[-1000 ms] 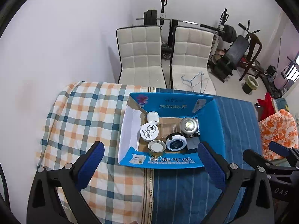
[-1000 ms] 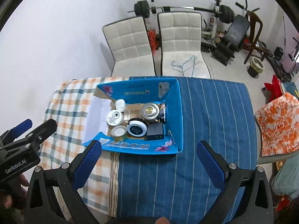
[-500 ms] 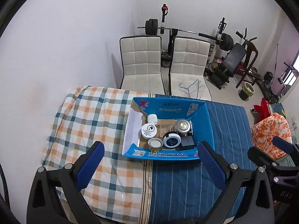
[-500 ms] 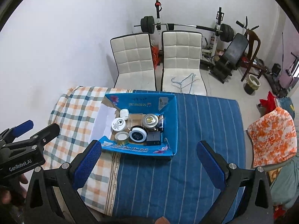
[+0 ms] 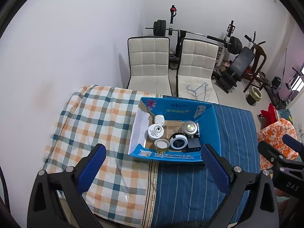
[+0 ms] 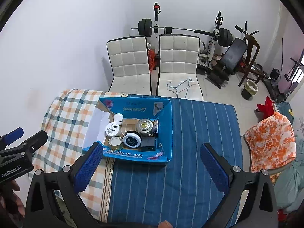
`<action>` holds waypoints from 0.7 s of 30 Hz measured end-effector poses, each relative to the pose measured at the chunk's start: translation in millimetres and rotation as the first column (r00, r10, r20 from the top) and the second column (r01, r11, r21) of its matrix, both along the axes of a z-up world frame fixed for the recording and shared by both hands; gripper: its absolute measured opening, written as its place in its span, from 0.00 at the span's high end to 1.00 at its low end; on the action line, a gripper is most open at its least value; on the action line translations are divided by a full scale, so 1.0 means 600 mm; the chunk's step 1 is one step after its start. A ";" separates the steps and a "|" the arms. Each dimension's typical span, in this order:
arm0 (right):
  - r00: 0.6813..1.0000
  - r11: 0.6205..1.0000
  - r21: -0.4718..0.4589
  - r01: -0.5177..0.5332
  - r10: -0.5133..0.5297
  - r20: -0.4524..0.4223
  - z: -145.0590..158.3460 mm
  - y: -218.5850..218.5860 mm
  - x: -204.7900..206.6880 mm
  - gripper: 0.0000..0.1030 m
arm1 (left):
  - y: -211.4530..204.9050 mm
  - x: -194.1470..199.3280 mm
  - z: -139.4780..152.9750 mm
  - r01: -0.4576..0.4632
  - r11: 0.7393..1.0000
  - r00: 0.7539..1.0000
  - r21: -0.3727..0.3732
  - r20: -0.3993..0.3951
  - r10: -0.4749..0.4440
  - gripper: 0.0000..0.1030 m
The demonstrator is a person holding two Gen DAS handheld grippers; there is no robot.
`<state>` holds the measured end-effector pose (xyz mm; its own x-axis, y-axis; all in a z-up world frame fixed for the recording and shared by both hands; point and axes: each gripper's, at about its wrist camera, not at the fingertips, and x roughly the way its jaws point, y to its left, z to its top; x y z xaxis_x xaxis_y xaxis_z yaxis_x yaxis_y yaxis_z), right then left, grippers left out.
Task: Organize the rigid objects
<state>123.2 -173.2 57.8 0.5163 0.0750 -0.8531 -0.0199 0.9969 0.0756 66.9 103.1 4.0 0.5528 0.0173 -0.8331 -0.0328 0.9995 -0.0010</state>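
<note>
Both tools (image 5: 153, 168) agape above box rim (image 5: 165, 156)

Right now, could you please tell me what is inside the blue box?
The blue box holds a white jar, small white case, open tin, black-lidded jar, silver tin and black adapter. Anything beneath them is hidden.

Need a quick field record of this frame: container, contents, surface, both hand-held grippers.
container: blue cardboard box, open top, on the table
contents: white jar, small white case, open tin, black-lidded round tin, silver round tin, black adapter
surface: checked cloth beside blue striped cloth
left hand-held gripper: open, empty, above the table
right hand-held gripper: open, empty, above the table
</note>
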 end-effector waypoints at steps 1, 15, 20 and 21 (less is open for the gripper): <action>1.000 1.000 0.002 0.001 -0.001 -0.001 0.000 -0.001 0.000 0.00 | 0.002 0.000 0.001 -0.005 1.000 1.000 -0.001 0.000 0.005 0.00; 1.000 1.000 -0.004 0.020 -0.020 -0.005 -0.009 -0.004 0.001 0.00 | 0.001 -0.002 0.009 -0.014 1.000 1.000 0.007 0.018 0.014 0.00; 1.000 1.000 -0.010 0.019 -0.019 -0.002 -0.009 -0.005 0.000 0.00 | 0.000 -0.003 0.012 -0.009 1.000 1.000 0.010 0.025 0.008 0.00; 1.000 1.000 -0.010 0.019 -0.019 -0.001 -0.009 -0.005 0.000 0.00 | -0.002 -0.003 0.013 -0.008 1.000 1.000 0.013 0.026 0.008 0.00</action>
